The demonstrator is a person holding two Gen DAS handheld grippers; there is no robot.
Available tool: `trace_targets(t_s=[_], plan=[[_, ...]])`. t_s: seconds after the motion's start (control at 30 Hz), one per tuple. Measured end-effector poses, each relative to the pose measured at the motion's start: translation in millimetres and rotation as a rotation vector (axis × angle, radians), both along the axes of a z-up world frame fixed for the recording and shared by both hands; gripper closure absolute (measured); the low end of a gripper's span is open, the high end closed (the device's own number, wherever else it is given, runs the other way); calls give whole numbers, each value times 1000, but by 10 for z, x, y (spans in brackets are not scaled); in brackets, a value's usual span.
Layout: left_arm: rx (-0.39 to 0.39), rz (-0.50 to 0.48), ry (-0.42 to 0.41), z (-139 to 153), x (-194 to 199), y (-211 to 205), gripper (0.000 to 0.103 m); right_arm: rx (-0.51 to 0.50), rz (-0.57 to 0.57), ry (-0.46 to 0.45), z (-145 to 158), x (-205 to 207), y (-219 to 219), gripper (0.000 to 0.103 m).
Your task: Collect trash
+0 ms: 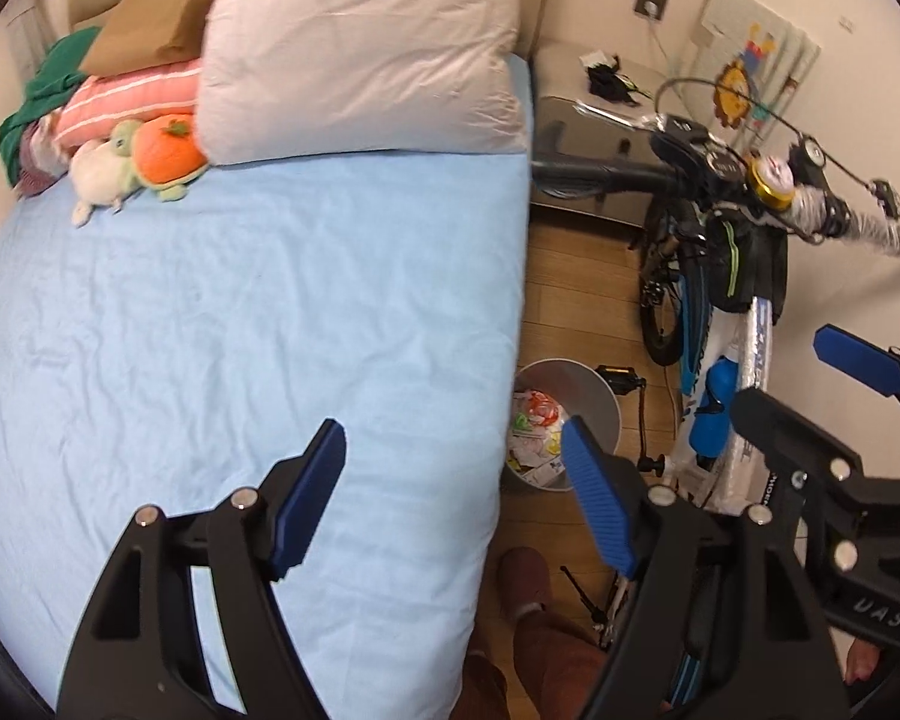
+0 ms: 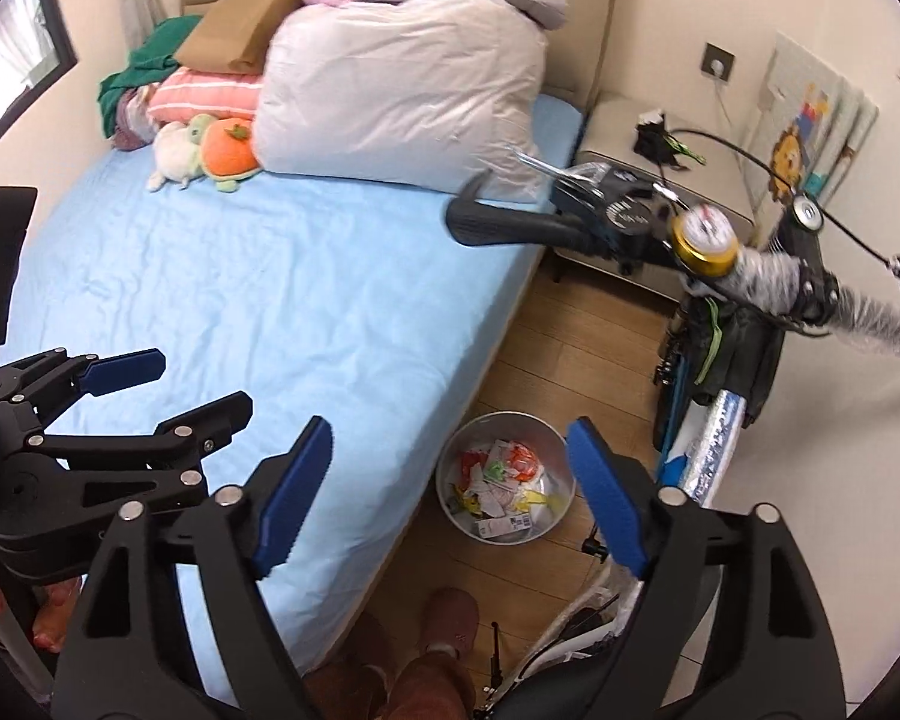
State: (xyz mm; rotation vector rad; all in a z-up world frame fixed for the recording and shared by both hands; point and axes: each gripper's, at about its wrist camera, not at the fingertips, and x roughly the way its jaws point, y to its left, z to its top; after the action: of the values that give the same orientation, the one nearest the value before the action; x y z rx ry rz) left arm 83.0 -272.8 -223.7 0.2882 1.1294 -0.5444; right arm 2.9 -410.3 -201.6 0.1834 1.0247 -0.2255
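While both grippers (image 1: 453,495) (image 2: 450,495) hang spread and empty, bed (image 2: 270,300) and bicycle (image 2: 720,372) flank the bin (image 2: 561,450).

1. The bin (image 1: 594,402) at lower centre of the left wrist view is partly hidden by the bed (image 1: 270,300) edge and a gripper finger (image 1: 600,510).
2. The scraps (image 2: 504,492) in the bin are too small to identify in either view.
3. The bicycle (image 2: 720,420) is cut off at the right edge, its handlebar (image 2: 870,312) blurred.
4. The slipper (image 2: 450,624) and trouser leg (image 2: 426,690) run off the bottom edge.
5. The dark item (image 2: 654,141) on the nightstand (image 2: 618,120) is unclear.
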Motion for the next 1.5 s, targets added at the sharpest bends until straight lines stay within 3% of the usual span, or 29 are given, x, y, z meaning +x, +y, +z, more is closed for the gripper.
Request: trace_targets(t_s=[0.37,0.67,0.83,1.07,1.17,1.37,1.5], plan=[[31,250,-71,910,-59,1301,23,-12,264,-42,842,271,1085,7],[55,508,-171,1753,-336,2344,14,14,504,-94,1548,320,2089,7],[81,656,-164,2034,-585,2729,13,15,641,-120,1871,317,2475,7],[24,862,-111,2322,-980,3036,11,-8,754,-148,2202,273,2580,7],[61,916,-129,2436,-1101,3048,11,-5,780,-158,2288,239,2584,7],[116,979,-190,2631,-1283,3012,10,-1,830,-175,2395,176,2619,7],[111,981,-205,2700,-1338,2971,10,-2,852,-188,2452,143,2657,7]])
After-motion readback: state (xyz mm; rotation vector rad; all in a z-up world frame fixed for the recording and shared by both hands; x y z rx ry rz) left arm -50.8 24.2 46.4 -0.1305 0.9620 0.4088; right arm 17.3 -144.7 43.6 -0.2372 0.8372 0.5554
